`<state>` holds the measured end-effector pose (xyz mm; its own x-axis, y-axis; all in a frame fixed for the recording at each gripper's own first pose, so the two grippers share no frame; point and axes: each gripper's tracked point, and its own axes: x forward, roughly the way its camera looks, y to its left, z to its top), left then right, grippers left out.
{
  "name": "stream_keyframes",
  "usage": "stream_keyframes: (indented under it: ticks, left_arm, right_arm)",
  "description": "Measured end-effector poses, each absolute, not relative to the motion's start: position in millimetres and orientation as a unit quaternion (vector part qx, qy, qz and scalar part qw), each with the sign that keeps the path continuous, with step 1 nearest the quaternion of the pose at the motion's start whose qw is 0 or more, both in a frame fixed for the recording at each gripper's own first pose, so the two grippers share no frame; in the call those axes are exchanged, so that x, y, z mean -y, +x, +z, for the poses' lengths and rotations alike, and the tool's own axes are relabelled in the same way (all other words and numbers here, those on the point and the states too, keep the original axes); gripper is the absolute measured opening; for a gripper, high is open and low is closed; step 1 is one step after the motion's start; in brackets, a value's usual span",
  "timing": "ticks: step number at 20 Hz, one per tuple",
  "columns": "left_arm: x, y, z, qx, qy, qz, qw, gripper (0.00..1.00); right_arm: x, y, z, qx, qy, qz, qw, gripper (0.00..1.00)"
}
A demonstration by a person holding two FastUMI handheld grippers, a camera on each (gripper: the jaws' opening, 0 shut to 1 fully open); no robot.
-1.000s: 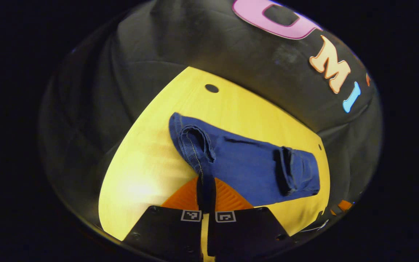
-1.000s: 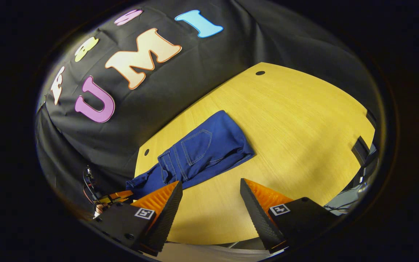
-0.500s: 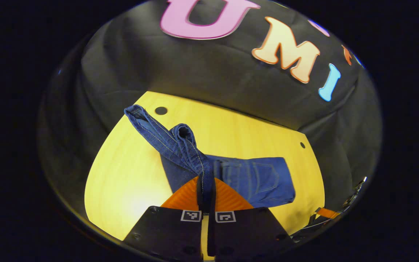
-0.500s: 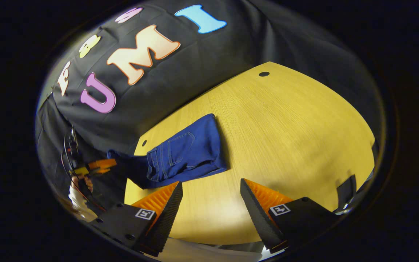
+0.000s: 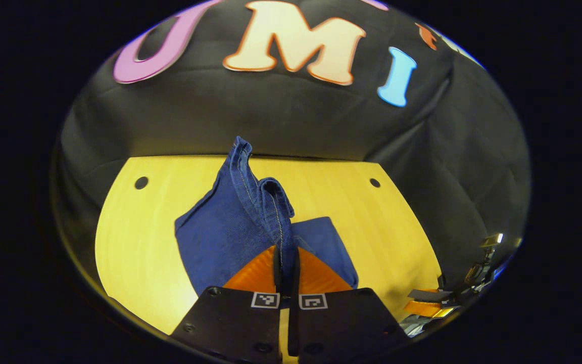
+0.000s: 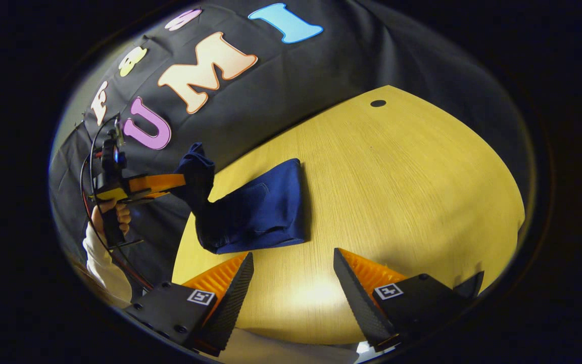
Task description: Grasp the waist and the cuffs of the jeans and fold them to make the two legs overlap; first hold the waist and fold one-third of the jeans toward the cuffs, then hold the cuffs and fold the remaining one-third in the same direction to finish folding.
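Blue jeans (image 5: 225, 237) lie partly folded on the yellow wooden table (image 5: 134, 242). My left gripper (image 5: 286, 263) is shut on the cuffs (image 5: 265, 197), which stand lifted above the folded part. In the right gripper view the jeans (image 6: 260, 212) rest near the table's left edge, and the left gripper (image 6: 180, 183) holds the cuff end raised over that edge, with a hand (image 6: 111, 215) on its handle. My right gripper (image 6: 293, 263) hangs open over bare table (image 6: 397, 177) in front of the jeans, nothing between its fingers.
The table has small dark holes (image 5: 141, 182) near its far corners. The black cloth wall (image 5: 271, 116) stands close behind the table. A white sleeve (image 6: 100, 260) shows at the left of the right gripper view.
My left gripper has lifted the cuffs off the table and carried them up and over toward the folded waist part. The right gripper stays open and has hardly moved.
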<state>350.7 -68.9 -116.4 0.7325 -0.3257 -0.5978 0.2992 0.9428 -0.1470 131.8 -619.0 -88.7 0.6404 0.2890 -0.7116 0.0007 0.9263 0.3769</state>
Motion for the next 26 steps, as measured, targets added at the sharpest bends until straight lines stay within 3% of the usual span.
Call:
stream_keyframes:
  ticks: [5,14,17,18,19,20,22,23,24,26]
  left_arm:
    - [113,353,-158,-0.359,0.064,-0.169,0.916,0.00]
    - [120,324,-256,-0.403,0.177,-0.144,0.887,0.01]
    - [125,320,-274,-0.403,0.198,-0.155,0.880,0.07]
    - [131,317,-273,-0.399,0.182,-0.157,0.885,0.20]
    - [139,313,-273,-0.397,0.161,-0.163,0.889,0.23]
    - [142,311,-267,-0.391,0.147,-0.161,0.894,0.36]
    - [146,306,-253,-0.373,0.134,-0.159,0.904,0.85]
    - [142,305,-243,-0.359,0.136,-0.152,0.911,0.80]
    - [134,305,-231,-0.343,0.140,-0.138,0.919,0.95]
    - [110,304,-210,-0.315,0.130,-0.105,0.934,0.96]
  right_arm:
    - [624,130,-91,-0.415,0.172,0.081,0.890,0.98]
    - [626,128,-93,-0.417,0.178,0.075,0.888,0.98]
    - [626,128,-92,-0.414,0.173,0.075,0.890,0.98]
    - [625,127,-91,-0.414,0.172,0.076,0.891,0.98]
    - [624,126,-89,-0.413,0.171,0.076,0.891,0.98]
    - [624,125,-89,-0.412,0.170,0.077,0.892,0.98]
    - [622,126,-84,-0.407,0.164,0.077,0.895,0.98]
    - [622,127,-81,-0.403,0.161,0.078,0.897,0.98]
    - [619,129,-77,-0.398,0.161,0.079,0.900,0.98]
    - [612,134,-71,-0.388,0.161,0.082,0.904,0.98]
